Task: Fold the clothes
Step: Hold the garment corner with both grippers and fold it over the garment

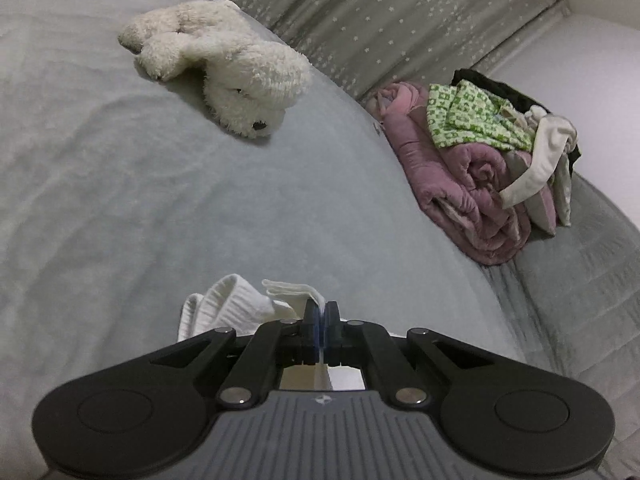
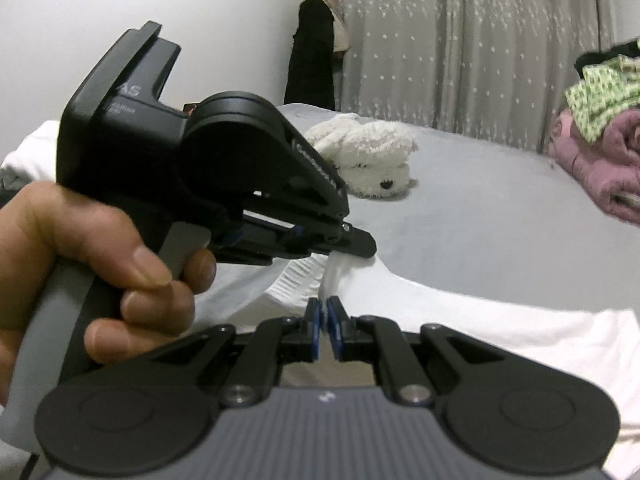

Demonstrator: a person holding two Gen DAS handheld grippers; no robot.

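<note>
A: White garment, left wrist view first. Where is it, and which way does it run?

B: It sits bunched at the bottom middle, just ahead of the left gripper, above the grey bedsheet. A ribbed part bulges to the left of the fingertips and a thin folded edge runs across into them. Its long axis I cannot tell here; too little of it shows.

A: And the tongs?

B: Closed right down on that thin edge. The blue pads meet with only a sliver of white cloth between them, and the cloth shows again behind the jaws.

A: Anything else around?

B: A white plush dog lies farther up the sheet, nose toward the camera. Well off to the right is a pile of clothes, pink quilted cloth under a green-patterned piece, beside a starred grey curtain.

A: Right wrist view?

B: The white garment lies spread across the bed, stretching from the middle off to the lower right, so its long axis runs roughly left to right. A ribbed part rises to both grippers. The right gripper is narrowed onto a pinch of it, its pads nearly touching. The left gripper, held in a hand, comes in from the left, its tip clamped on the same ridge, just above the right one.
</note>
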